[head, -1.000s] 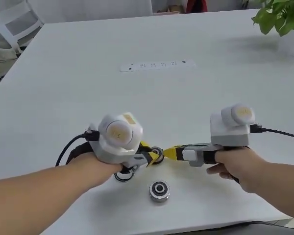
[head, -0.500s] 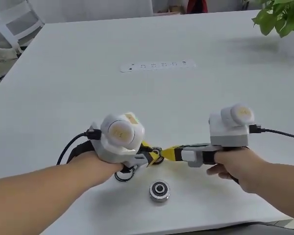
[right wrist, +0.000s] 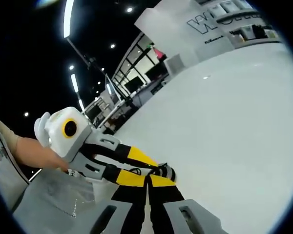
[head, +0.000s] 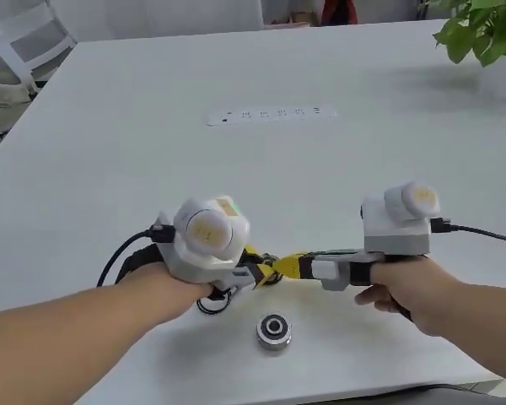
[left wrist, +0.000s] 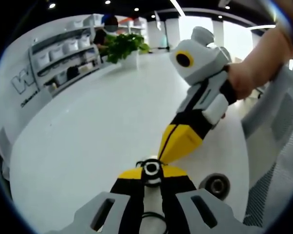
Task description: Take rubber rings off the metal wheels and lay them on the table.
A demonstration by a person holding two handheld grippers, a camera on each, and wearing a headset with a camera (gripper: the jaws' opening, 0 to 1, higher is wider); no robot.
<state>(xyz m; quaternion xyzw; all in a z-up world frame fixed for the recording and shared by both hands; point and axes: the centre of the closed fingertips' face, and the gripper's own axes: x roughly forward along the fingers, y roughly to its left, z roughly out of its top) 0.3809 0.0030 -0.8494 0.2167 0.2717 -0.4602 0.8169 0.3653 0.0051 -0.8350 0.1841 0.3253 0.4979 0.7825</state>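
currently: left gripper (left wrist: 151, 173) clamped on a metal wheel (left wrist: 152, 167) just above the table (head: 337, 160). right gripper (right wrist: 149, 178) jaws closed at that wheel's rim, seemingly pinching its rubber ring. second wheel (head: 274, 329) lies on the table nearby.

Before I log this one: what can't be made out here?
- Head view: the left gripper and right gripper cover the held wheel; whether it wears rubber is unclear.
- Right gripper view: whether its shut jaws pinch anything is hidden by their tips.
- Head view: the loose ring lies partly under the left gripper.
- Head view: the plant is cut by the top right edge.
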